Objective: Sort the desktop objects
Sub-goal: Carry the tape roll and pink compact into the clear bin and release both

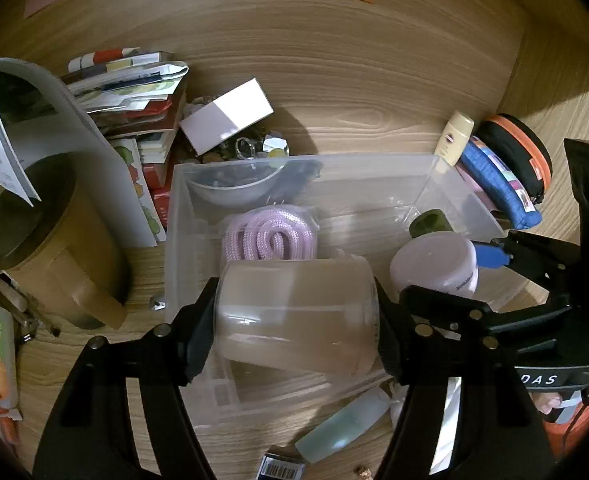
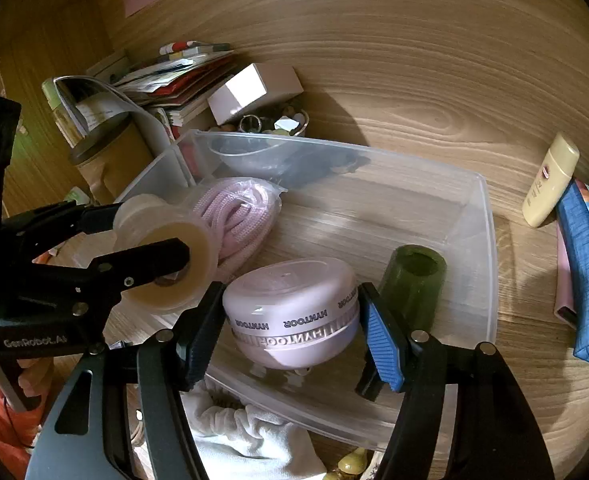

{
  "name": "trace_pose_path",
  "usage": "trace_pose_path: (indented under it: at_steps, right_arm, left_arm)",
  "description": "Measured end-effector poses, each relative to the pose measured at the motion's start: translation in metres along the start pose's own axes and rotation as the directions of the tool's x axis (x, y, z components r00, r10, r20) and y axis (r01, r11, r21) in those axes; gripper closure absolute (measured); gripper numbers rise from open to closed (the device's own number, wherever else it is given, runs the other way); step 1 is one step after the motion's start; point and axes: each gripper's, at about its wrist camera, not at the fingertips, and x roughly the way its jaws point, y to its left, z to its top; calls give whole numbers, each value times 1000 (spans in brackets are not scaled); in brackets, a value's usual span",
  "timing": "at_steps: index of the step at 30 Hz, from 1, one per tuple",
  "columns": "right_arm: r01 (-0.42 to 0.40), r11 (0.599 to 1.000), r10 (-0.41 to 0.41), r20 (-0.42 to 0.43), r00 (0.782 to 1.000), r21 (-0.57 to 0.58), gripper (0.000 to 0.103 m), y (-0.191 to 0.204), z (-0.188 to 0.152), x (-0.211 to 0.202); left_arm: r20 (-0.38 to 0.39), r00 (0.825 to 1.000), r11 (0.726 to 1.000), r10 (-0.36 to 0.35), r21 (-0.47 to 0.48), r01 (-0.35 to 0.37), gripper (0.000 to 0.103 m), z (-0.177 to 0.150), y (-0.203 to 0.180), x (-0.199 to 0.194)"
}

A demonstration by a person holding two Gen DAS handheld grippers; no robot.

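A clear plastic bin (image 1: pixel 374 168) (image 2: pixel 490 240) stands on the wooden desk. My left gripper (image 1: pixel 294 316) (image 2: pixel 150 240) is shut on a roll of clear tape (image 1: pixel 294 312) (image 2: pixel 170 256), held over the bin's left part. My right gripper (image 2: pixel 290 328) (image 1: pixel 482 256) is shut on a pink HYNTOOR device (image 2: pixel 294 308) (image 1: pixel 434 264), held just above the bin's floor. In the bin lie a pink rope in a clear bag (image 1: pixel 270 236) (image 2: pixel 238 216) and a dark green cup (image 2: pixel 414 284) (image 1: pixel 430 222) on its side.
A brown lidded jug (image 1: pixel 50 240), papers, stacked books (image 1: pixel 134 92), a white box (image 1: pixel 226 114) and a bowl of trinkets lie left and behind the bin. A cream bottle (image 2: pixel 550 180), a blue pouch (image 2: pixel 586 272) and a black-orange case (image 1: pixel 518 152) lie right. White cloth (image 2: pixel 246 436) lies in front.
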Motion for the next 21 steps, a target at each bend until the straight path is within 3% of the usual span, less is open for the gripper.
trace_pose_path:
  at_steps: [7, 11, 14, 21]
  right_arm:
    - [2, 1000, -2, -17, 1000, 9, 41, 0, 2, 1]
    - [6, 1000, -5, -25, 1000, 10, 40, 1, 3, 1]
    - [2, 1000, -2, -11, 1000, 1, 25, 3, 3, -5]
    - [53, 998, -51, 50, 997, -46, 23, 15, 6, -27]
  left_arm:
    - [-13, 999, 999, -31, -11, 31, 33, 0, 4, -2]
    - [34, 999, 1000, -22, 1, 22, 26, 0, 2, -16]
    - [63, 998, 1000, -8, 13, 7, 19, -1, 0, -27]
    - [98, 995, 1000, 29, -4, -29, 16, -3, 6, -52]
